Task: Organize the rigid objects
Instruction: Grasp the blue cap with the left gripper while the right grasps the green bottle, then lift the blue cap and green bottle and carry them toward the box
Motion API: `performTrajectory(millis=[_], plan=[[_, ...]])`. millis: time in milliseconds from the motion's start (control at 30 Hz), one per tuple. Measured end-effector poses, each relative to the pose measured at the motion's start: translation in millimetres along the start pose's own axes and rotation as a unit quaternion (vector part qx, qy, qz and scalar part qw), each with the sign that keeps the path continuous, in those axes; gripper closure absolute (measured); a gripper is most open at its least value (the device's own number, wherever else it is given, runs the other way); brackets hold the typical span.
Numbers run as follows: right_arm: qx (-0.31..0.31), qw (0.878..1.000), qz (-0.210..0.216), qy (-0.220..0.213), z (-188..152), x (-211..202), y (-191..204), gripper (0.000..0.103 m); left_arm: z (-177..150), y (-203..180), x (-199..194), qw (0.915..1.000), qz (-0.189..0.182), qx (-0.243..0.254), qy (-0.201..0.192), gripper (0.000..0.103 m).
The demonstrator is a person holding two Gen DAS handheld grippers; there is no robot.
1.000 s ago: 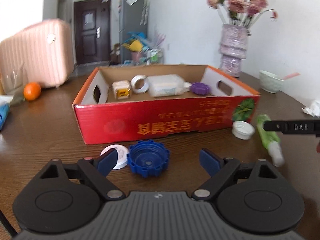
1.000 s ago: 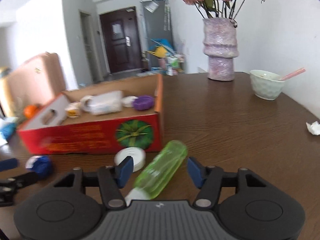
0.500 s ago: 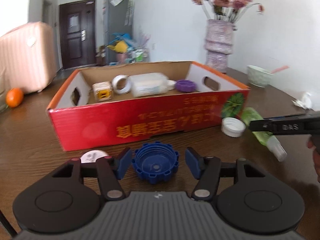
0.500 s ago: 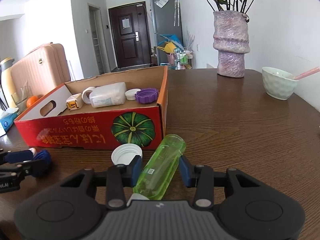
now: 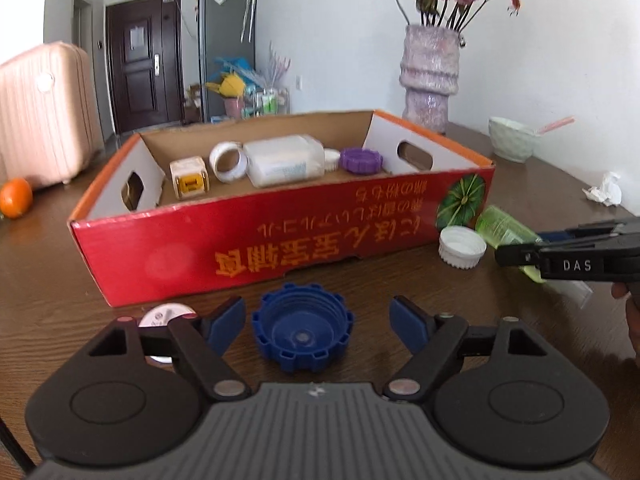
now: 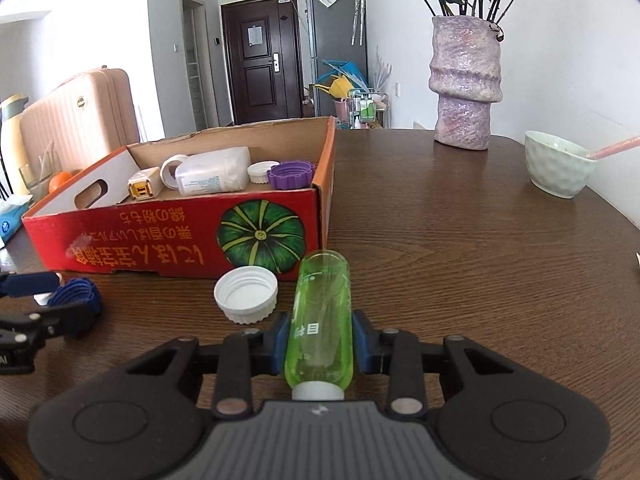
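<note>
Right wrist view: jaws of the right gripper (image 6: 320, 346) pinch the green bottle (image 6: 322, 316), long axis pointing up-frame toward the red box (image 6: 180, 236); left gripper (image 5: 316, 326) jaws wide around the blue cap (image 5: 302, 332).

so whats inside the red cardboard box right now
Inside the red cardboard box: a small yellow-faced cube, a white tape ring, a white bottle lying down, a white cap and a purple cap. The near wall hides the floor just behind it.
</note>
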State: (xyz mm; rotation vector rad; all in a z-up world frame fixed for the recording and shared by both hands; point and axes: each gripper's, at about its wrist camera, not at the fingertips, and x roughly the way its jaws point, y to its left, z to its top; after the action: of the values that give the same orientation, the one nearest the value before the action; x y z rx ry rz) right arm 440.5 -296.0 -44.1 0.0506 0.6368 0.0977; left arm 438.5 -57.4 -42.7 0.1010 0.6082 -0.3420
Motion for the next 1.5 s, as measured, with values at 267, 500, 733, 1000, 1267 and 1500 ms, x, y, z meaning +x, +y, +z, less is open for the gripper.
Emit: performTrajectory(millis=[267, 500, 733, 1000, 1267, 1500], plan=[[-0.015, 1.0, -0.004, 0.0, 1, 0, 0, 0.073, -5, 3, -4, 0.9997, 0.009, -0.021, -0.001, 0.048], [-0.041, 0.999, -0.01, -0.003, -13, -24, 10, 0.073, -17, -4, -65, 0.998, 0.033, -0.03, -0.045, 0.048], [-0.048, 0.998, 0.009, -0.045, -39, -96, 28, 0.073, -49, -13, -150, 0.9926, 0.07, -0.048, -0.086, 0.048], [-0.069, 0.991, 0.066, -0.097, -63, -182, 64, 0.073, -69, -17, -215, 0.9873, 0.106, -0.049, -0.108, 0.048], [-0.093, 0.985, 0.086, -0.121, -77, -228, 82, 0.073, -79, -28, -256, 0.9847, 0.101, -0.044, -0.135, 0.048], [-0.091, 0.986, 0.08, -0.118, -83, -237, 84, 0.073, -80, -27, -257, 0.9852, 0.094, -0.048, -0.135, 0.048]])
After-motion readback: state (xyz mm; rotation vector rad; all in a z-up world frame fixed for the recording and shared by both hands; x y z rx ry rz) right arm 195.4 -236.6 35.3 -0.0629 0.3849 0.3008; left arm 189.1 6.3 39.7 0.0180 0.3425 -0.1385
